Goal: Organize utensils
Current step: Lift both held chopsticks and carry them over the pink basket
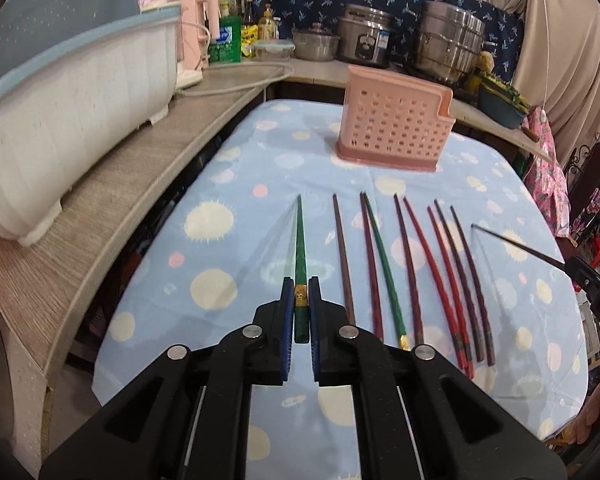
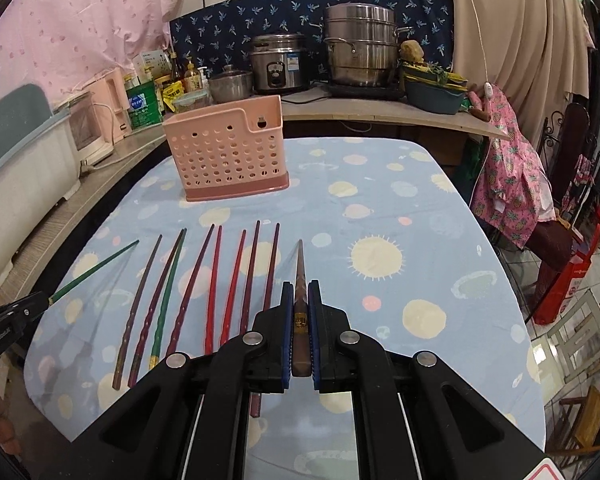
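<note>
- Left tongs (image 1: 300, 300): black angular arms, blue ribbed pads (image 1: 287, 304), round silver screws.
- Right tongs (image 2: 300, 312): same black build, blue pads (image 2: 287, 316), silver screws.

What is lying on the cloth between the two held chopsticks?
Eight chopsticks lie side by side between the green chopstick and the brown chopstick; both wrist views show this.

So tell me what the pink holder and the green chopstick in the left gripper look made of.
Pink holder: likely moulded plastic, matte, with punched rows of holes. Green chopstick: glossy, marbled green, probably lacquered or resin; gold band where the left gripper clamps it.
</note>
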`<state>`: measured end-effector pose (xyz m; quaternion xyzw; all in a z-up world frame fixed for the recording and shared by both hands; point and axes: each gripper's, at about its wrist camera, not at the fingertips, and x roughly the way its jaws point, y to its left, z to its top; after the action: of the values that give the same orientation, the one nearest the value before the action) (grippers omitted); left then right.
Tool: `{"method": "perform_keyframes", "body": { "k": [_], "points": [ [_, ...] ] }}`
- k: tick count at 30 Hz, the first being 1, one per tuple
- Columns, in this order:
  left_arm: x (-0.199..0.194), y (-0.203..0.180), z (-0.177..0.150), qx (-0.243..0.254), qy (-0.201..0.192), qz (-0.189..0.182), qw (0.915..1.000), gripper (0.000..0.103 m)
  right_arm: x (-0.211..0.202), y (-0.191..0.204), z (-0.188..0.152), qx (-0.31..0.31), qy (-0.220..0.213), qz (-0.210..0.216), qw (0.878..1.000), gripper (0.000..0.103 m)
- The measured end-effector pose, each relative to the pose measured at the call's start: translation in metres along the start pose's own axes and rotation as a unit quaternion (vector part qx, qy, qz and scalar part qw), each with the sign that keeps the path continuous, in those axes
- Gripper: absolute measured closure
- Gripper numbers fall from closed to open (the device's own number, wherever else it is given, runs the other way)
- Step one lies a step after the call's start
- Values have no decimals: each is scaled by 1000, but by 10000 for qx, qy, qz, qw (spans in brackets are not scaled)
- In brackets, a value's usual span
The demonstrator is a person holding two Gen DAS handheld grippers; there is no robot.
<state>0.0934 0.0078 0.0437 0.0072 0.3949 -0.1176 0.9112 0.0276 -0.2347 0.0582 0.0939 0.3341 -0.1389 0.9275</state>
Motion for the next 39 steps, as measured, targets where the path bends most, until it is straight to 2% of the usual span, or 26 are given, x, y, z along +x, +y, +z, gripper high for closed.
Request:
{"method": "perform_keyframes", "body": {
  "k": [9, 18, 24, 29, 34, 39],
  "points": [
    [-21, -2, 81, -149, -641, -157, 9977, 96, -12, -14, 79, 269, -528, 374, 9975, 96],
    [-31, -15, 181, -263, -1293, -211, 9910, 96, 5, -15, 170, 608, -997, 808, 9899, 96],
    [-48, -30, 248, -413, -1961, -393, 9789, 96, 27, -11, 229, 835, -1391, 974, 9819, 96],
    [-49, -44, 296, -551, -2442, -433, 9672, 96, 52, -8, 269, 1005, -1508, 1103, 9772, 96],
    [-22, -56, 327, -554, -2488, -355, 9663, 96, 71, -1, 296, 1149, -1552, 1305, 9725, 96],
    [18, -61, 327, -517, -2219, -352, 9731, 96, 95, 12, 299, 1063, -1492, 1366, 9735, 96]
  ]
}}
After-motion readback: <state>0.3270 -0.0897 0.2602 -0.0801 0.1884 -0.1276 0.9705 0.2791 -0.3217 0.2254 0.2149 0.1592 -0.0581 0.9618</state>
